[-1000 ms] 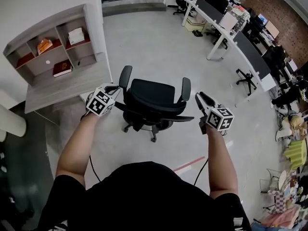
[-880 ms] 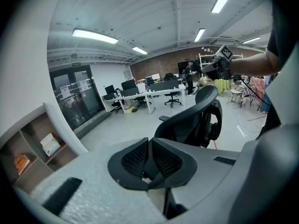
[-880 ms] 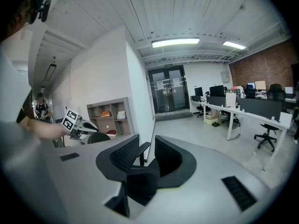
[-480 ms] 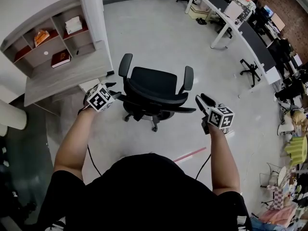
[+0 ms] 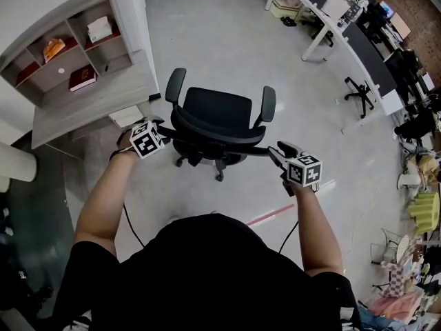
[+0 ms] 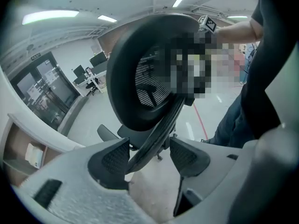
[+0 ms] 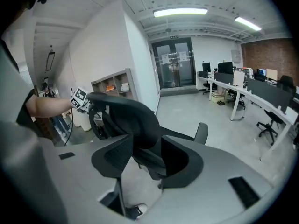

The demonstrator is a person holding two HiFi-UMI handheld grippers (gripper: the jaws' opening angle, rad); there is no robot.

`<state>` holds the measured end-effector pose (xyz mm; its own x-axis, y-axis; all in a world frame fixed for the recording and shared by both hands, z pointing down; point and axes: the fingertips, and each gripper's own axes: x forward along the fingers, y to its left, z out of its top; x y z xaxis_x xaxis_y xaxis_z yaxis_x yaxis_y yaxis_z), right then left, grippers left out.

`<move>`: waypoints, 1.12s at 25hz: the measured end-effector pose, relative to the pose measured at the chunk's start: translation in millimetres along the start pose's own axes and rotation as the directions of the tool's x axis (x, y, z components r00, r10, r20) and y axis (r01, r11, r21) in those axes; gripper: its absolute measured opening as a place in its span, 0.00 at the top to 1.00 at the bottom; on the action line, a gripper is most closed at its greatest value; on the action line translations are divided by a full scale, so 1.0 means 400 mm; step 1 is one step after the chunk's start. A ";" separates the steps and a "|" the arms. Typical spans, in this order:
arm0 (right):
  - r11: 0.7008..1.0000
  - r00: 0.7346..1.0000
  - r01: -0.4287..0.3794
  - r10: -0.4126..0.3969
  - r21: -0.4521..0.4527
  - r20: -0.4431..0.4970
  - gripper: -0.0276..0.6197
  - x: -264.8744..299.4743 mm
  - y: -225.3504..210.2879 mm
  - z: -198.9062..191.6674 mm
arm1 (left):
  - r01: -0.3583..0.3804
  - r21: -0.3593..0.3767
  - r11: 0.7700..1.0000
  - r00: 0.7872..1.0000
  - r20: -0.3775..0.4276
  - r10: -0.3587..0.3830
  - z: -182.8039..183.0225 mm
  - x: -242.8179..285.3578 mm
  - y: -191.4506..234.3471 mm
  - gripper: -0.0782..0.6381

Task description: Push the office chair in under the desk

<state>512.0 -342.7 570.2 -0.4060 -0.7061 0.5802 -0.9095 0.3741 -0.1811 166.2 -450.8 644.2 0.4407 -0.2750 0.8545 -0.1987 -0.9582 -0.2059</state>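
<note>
Chair (image 5: 218, 113), black, mesh-backed, upright

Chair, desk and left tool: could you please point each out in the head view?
Chair (image 5: 219, 109): head view, seat.
Desk (image 5: 89, 107): head view, bare top.
Left tool (image 5: 165, 131): head view, midway between fingertips; its jaws have just been opening, chair back between them.

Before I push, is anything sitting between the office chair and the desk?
One thing shows: a pale, flat object at the desk's near corner, close beside the office chair's armrest on that side. I cannot tell what it is; it may belong to the desk.
</note>
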 end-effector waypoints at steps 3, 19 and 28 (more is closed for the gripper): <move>0.999 0.997 -0.037 0.035 -0.022 -0.064 0.60 0.034 0.019 -0.036 | 0.036 0.025 0.999 0.998 -0.044 -0.035 -0.010 0.026 -0.021 0.49; 0.857 0.938 -0.089 -0.099 -0.507 -0.332 0.49 0.182 0.010 -0.158 | 0.112 0.244 0.963 0.961 -0.273 -0.042 -0.075 0.159 -0.014 0.46; 0.725 0.868 -0.226 -0.154 -0.651 -0.473 0.46 0.248 -0.006 -0.219 | 0.147 0.320 0.936 0.914 -0.405 -0.005 -0.116 0.231 -0.009 0.46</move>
<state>481.7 -361.1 697.8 -0.1703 -0.3858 0.9067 -0.5090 0.8224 0.2543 167.1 -469.0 745.9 0.0498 -0.2145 0.9755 0.1589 -0.9625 -0.2198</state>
